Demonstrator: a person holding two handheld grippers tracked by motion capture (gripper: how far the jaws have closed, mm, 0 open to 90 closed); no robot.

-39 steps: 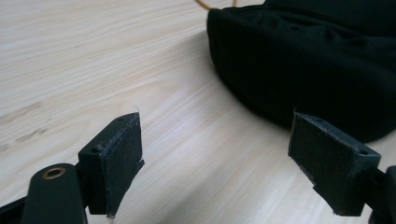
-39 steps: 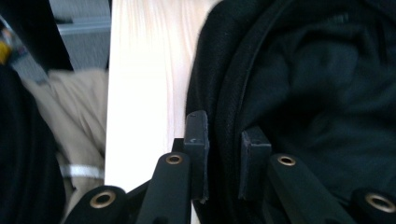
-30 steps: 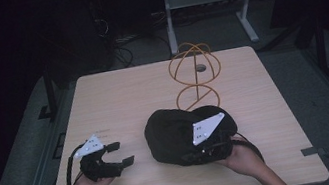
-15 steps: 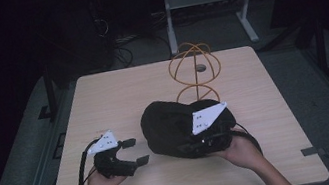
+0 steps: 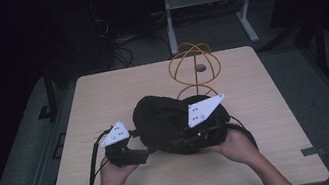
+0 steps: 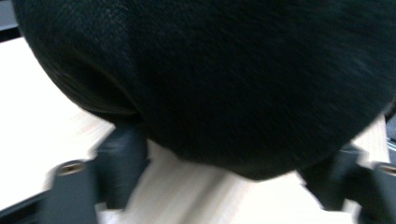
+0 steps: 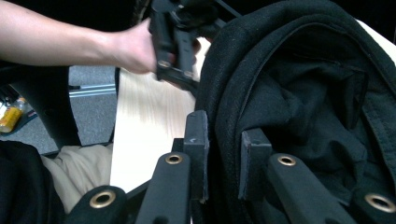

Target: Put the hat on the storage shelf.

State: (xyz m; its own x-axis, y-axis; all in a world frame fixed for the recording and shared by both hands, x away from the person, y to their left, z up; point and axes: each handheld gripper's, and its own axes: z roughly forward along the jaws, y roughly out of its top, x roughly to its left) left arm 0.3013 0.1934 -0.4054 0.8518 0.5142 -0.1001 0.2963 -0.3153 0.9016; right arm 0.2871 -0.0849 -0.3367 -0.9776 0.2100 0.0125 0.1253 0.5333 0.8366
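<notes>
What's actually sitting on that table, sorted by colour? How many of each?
Black: 1, the cloth hat
Orange: 1, the wire ball stand
Total: 2 things on the wooden table

The right claw pinches the hat's edge; the left claw, its jaws just closing, reaches the hat's other side with the hat between them.

Orange wire sphere frame (image 5: 194,65) at table's (image 5: 102,98) far edge, white desk legs (image 5: 244,8) behind, cables (image 5: 120,54) on floor
</notes>
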